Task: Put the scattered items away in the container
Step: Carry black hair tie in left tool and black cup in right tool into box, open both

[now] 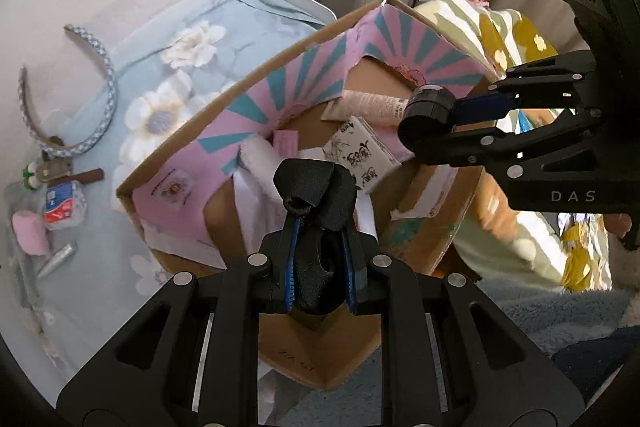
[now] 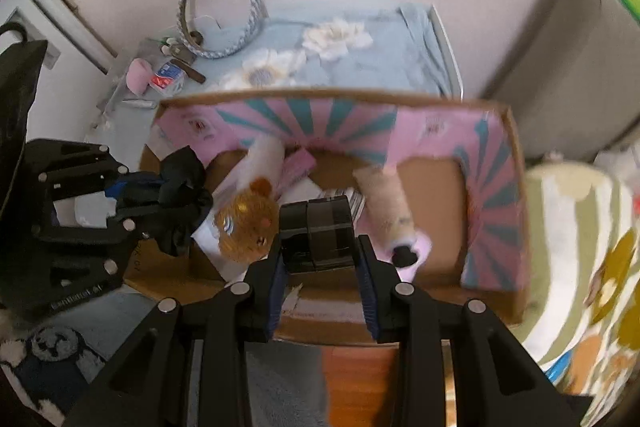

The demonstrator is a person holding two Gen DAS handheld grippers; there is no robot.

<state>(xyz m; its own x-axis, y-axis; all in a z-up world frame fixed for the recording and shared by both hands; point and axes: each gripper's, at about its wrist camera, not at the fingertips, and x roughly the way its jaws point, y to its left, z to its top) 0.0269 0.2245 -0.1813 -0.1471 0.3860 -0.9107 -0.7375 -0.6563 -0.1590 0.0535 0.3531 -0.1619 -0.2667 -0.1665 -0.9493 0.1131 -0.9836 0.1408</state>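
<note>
The cardboard box (image 1: 304, 359), lined inside with pink and teal striped paper, is seen directly below and ahead of both sets of jaws. A crumpled black cloth (image 1: 316, 195) is clamped between the nearly closed jaws of the left gripper (image 1: 320, 227), and it is held over the near part of the box. A black cylindrical case (image 2: 316, 231) is pinched between the pads of the right gripper (image 2: 320, 251), likewise above the box interior. Beyond the left jaws, inside the box, a white printed packet (image 1: 360, 157), a cream tube (image 1: 376, 105) and a small pink card (image 1: 286, 141) are seen lying. Just to the left of the right jaws a brown plush bear (image 2: 248, 227) is seen in the box, and to their right the cream tube (image 2: 388, 211). Well beyond the box, on a pale blue floral cloth (image 1: 176, 39), a braided headband (image 1: 96, 67), a pink roll (image 1: 30, 233), a small blue and red packet (image 1: 62, 207) and a silver tube (image 1: 58, 259) are left scattered.
</note>
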